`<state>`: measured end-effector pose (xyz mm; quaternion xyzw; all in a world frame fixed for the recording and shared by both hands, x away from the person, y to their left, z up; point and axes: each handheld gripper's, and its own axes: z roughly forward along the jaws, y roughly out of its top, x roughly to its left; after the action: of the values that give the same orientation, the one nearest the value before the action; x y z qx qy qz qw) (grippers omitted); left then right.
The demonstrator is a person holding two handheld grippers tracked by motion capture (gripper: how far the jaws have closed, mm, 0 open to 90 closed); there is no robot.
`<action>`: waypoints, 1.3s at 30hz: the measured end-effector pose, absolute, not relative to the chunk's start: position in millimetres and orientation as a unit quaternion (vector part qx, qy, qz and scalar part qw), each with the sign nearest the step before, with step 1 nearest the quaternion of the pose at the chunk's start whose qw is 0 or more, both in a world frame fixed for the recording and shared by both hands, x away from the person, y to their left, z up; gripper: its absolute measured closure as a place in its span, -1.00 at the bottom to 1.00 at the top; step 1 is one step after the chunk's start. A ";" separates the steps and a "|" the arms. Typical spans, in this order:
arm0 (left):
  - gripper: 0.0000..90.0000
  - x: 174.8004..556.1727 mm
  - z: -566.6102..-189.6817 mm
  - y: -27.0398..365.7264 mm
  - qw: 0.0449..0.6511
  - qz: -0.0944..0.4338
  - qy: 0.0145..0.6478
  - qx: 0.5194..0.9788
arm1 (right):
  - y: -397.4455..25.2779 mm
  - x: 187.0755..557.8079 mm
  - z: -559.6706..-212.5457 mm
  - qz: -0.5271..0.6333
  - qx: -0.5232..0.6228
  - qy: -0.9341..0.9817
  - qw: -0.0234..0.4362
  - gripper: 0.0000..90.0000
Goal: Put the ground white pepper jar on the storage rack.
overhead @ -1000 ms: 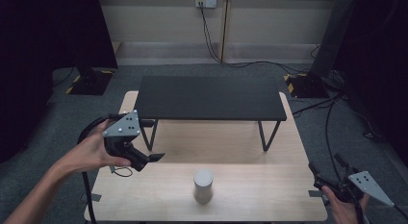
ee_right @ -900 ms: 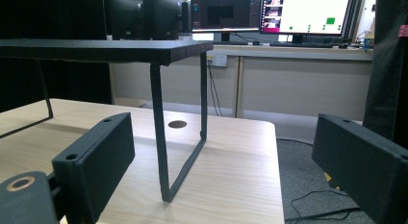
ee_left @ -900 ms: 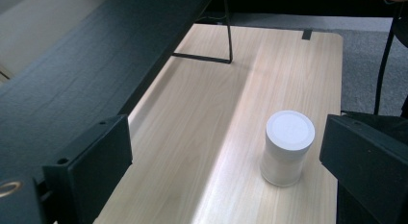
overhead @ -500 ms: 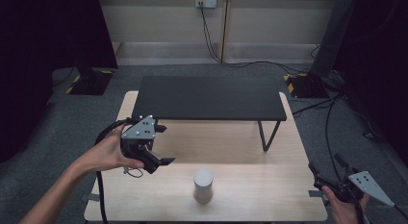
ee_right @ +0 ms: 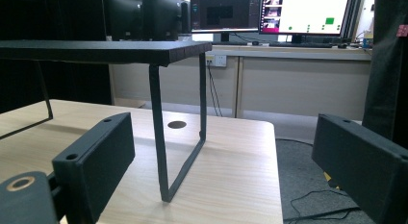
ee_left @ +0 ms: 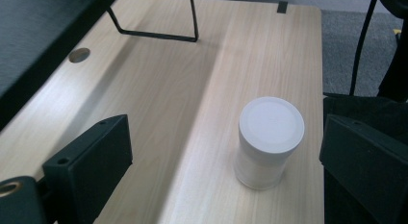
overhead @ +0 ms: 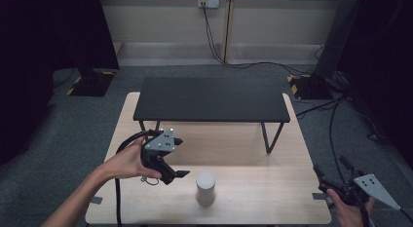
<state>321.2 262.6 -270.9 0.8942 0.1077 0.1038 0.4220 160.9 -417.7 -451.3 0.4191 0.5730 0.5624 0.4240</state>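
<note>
Your left tongs [overhead: 176,158] have swung in from the bench's [overhead: 272,188] left side toward the white cup [overhead: 205,188], jaws spread wide and empty, so you look set for a grasp on it. The left gripper view shows the cup [ee_left: 269,142] upright between the jaws, nearer the right one and touching neither. Your right tongs [overhead: 331,173], also spread and empty, wait at the bench's right edge.

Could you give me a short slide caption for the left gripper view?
Open left gripper approaching an upright white cylindrical container on the light wooden table.
</note>
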 end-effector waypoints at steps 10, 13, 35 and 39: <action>-0.92 328.2 -290.6 243.2 0.412 0.086 0.093 0.902 | -417.9 160.8 -451.6 0.562 0.419 0.572 0.425 -0.84; -0.92 330.2 -294.4 235.5 0.406 0.081 0.088 0.906 | -417.8 160.6 -451.5 0.562 0.419 0.572 0.425 -0.84; -0.87 338.5 -331.8 196.4 0.376 0.047 0.066 0.923 | -418.5 160.6 -452.1 0.562 0.421 0.573 0.422 -0.84; -0.82 339.6 -337.6 191.8 0.373 0.046 0.059 0.925 | -418.3 160.5 -452.1 0.561 0.422 0.573 0.423 -0.84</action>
<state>339.6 191.8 -337.6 0.9249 0.0585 0.0458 0.3728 160.5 -418.3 -452.1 0.4215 0.5732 0.5614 0.4226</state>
